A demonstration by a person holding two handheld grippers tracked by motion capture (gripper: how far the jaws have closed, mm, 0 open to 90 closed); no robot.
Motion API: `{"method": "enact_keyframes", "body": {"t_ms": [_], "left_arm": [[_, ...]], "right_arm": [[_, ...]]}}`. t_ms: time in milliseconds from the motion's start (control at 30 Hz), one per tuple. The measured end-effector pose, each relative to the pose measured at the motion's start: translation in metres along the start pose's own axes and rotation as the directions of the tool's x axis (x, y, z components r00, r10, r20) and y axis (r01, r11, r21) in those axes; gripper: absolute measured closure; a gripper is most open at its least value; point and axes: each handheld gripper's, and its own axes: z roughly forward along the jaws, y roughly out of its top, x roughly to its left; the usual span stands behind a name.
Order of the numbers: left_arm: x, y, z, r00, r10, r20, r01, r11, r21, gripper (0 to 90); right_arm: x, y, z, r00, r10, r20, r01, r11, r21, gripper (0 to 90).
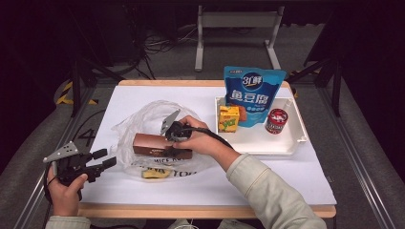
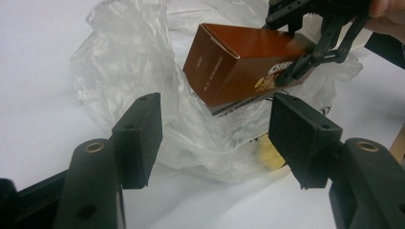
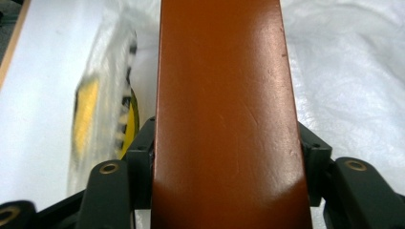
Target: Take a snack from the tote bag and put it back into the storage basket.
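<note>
Your right gripper point(image 1: 168, 134) had its jaws clenched on the brown box point(image 1: 161, 145), one pad flat against each long side. In the right gripper view the box point(image 3: 224, 109) ran straight up between the two jaws, its glossy top face covering most of what lay ahead. In the left gripper view that same gripper point(image 2: 305, 47) gripped the box point(image 2: 239, 59) at its far end, with the box tilted and its near end raised toward your left gripper.

Your left gripper point(image 1: 102, 161) stood released, its jaws wide apart with nothing between the pads, near the table's left front corner. It pointed at the box from just beside the bag, apart from both.

The box sat in and over the clear plastic bag point(image 1: 143, 124), which lay crumpled on the white table point(image 1: 267, 176); the loose film bunched up between your left jaws and the box. A flat yellow item point(image 1: 154, 174) lay inside the bag, under the film beside the box on your side.

Well apart to the right stood the white tray point(image 1: 293, 143), holding a blue pouch point(image 1: 253, 95) upright at the back, a yellow drink carton point(image 1: 229, 118) in front of it, and a red can point(image 1: 276, 120) just beside the pouch.
</note>
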Motion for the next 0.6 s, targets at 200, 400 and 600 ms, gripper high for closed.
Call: {"method": "enact_keyframes", "body": {"t_ms": [200, 400, 600], "left_arm": [[0.0, 0.0, 0.001, 1.0, 0.005, 0.002, -0.005, 1.0, 0.001, 37.0], [0.0, 0.0, 0.0, 1.0, 0.003, 0.001, -0.003, 1.0, 0.0, 37.0], [0.0, 0.0, 0.0, 1.0, 0.003, 0.003, -0.003, 1.0, 0.002, 37.0]], "right_arm": [[0.001, 0.007, -0.008, 1.0, -0.007, 0.006, 0.007, 1.0, -0.016, 42.2], [0.002, 0.015, -0.015, 0.9999, -0.013, 0.01, 0.014, 0.999, -0.039, 42.2], [0.003, 0.025, -0.03, 0.9994, -0.028, 0.019, 0.029, 0.997, -0.069, 42.2]]}}
